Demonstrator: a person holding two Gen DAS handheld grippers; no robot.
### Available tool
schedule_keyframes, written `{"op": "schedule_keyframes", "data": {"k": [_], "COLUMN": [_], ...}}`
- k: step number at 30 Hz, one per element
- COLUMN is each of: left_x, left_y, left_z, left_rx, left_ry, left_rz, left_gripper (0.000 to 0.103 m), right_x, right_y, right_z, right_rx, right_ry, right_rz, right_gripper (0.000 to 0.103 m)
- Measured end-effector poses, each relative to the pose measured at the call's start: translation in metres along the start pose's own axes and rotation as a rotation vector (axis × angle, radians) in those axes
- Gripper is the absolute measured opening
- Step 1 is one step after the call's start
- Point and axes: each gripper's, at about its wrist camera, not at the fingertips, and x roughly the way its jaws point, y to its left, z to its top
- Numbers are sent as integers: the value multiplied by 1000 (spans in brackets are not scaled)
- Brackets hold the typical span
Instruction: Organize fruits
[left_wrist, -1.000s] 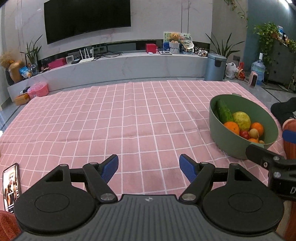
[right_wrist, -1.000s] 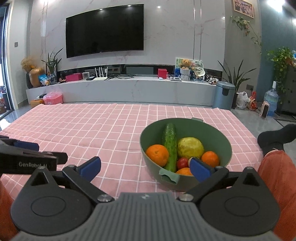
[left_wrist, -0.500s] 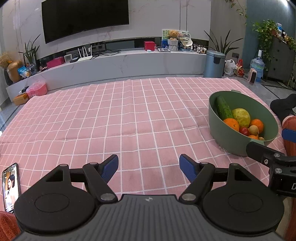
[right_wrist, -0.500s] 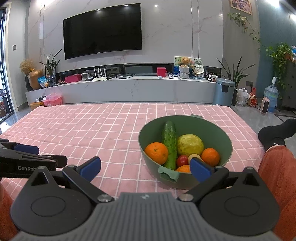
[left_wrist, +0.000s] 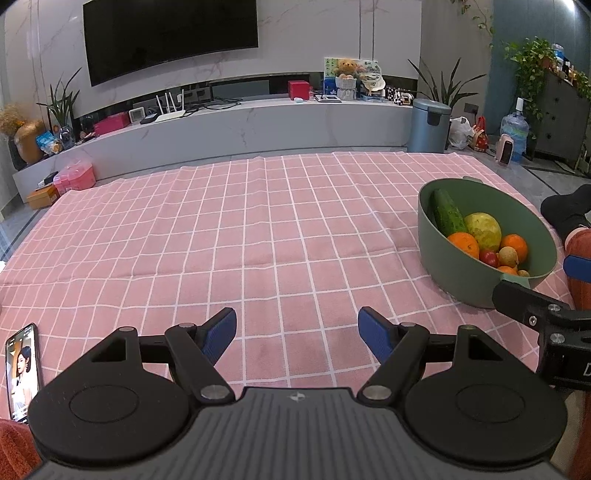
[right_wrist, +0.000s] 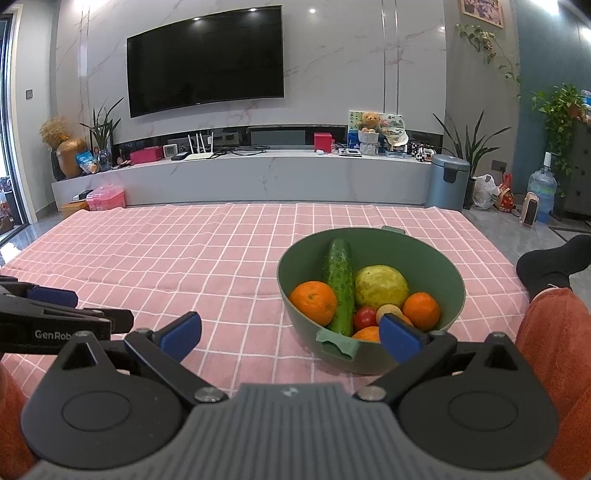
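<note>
while both views look low across the pink checked cloth (left_wrist: 258, 229), much of the scene is cut off or half hidden:

hidden fruit: the right tongs' blue pad (right_wrist: 400, 334) covers part of the small brown fruit (right_wrist: 388, 312) and the lowest orange (right_wrist: 365, 334); in the left view the bowl's near wall hides the bottoms of the fruit.
cut off: the right tongs (right_wrist: 290, 330) show only as a black bar with bolts at the right edge of the left view; the left tongs (left_wrist: 297, 332) enter the right view from the left, lettering clipped to "genrob".
hard to make out: a tiny fruit at the bowl's near rim in the left view, kind unclear; whether the cloth lies on a tabletop or the floor cannot be told.
left tongs: held apart, nothing between the pads, over bare cloth.
right tongs: held apart, nothing gripped, just short of the bowl's near handle.
bowl (right_wrist: 448, 291): matte green, round and deep, small lug handles front and back; it sits on the cloth's right side.
fruit in bowl: long bumpy cucumber (right_wrist: 340, 284) leaning on the far wall, dimpled orange (right_wrist: 314, 302) to its left, rounded yellow-green fruit (right_wrist: 380, 286), smaller orange (right_wrist: 421, 310), glossy red tomato (right_wrist: 365, 318).
cloth: soft, creased, white grid lines.
phone (left_wrist: 21, 365): lit screen, lying at the near left corner, partly behind the tongs' body.
person: rust-coloured fuzzy trouser leg (right_wrist: 554, 339) and a dark sock (right_wrist: 554, 264) right of the bowl.
</note>
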Motion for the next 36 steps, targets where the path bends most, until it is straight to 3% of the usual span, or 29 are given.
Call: {"op": "schedule_keyframes", "data": {"k": [36], "left_x": [-6], "left_y": [3], "left_z": [3], "left_rx": [-5], "left_ry": [-5], "left_rz": [1], "left_gripper": [88], "right_x": [-5], "right_y": [1], "right_z": [-1], "right_rx": [-8], "right_ry": [-11], "right_rz": [3], "right_gripper": [98]}}
